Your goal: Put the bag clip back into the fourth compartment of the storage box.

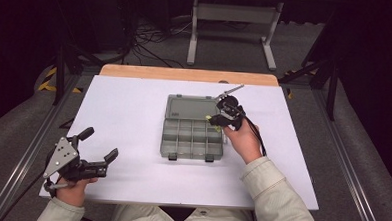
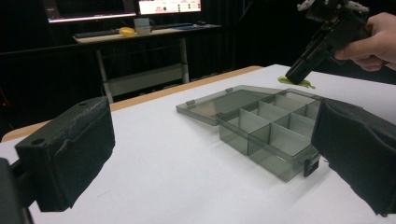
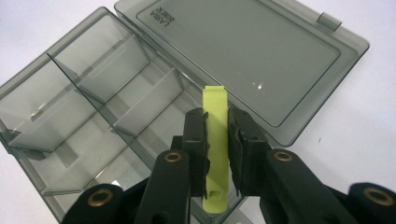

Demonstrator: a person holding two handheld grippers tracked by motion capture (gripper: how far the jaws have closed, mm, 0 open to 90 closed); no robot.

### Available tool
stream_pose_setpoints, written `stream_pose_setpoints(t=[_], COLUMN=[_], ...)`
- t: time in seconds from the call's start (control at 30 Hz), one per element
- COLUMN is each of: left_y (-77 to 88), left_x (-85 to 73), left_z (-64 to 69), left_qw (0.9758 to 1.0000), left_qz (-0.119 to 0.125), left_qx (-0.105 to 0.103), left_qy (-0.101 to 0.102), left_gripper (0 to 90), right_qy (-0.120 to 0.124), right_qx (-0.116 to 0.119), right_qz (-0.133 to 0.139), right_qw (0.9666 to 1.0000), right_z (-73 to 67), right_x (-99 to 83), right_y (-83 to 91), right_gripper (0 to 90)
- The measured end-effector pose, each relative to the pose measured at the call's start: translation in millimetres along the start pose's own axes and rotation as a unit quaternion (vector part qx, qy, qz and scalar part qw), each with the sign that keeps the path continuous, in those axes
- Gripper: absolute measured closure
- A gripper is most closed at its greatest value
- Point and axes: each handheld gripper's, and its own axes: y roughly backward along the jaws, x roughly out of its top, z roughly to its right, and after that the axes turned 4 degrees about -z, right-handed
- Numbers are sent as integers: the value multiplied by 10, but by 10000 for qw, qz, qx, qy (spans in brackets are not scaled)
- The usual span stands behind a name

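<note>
Table (image 1: 134, 113) covered in white spans the high view's middle, with a smoky grey see-through box (image 1: 192, 138) at centre, divided into small compartments, lid (image 1: 190, 108) laid flat open behind. Lower left, the left gripper (image 1: 101, 156) rests with jaws spread wide apart, empty. Right gripper (image 3: 217, 140), above the box's right rear corner, pinches a flat lime-green plastic clip (image 3: 215, 140).

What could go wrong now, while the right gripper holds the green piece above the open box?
The right gripper pinches the green strip only by its narrow sides, so it might twist or slip. Released here, it could catch on a divider of the organizer box. Nothing steadies the box; the left gripper is apart, open.
</note>
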Motion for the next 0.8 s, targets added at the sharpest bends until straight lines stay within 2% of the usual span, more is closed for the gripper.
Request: stream_pose_setpoints(t=[0.8], left_y=[-1], left_x=[1], left_z=[0], left_qw=[10000], left_qz=[-4], left_qx=[4], left_qy=[-1], left_gripper=[2], right_qy=[-306], right_qx=[49], right_qz=[-271], right_qw=[9992], right_z=[48], right_x=[-57], right_y=[-123], right_gripper=[777])
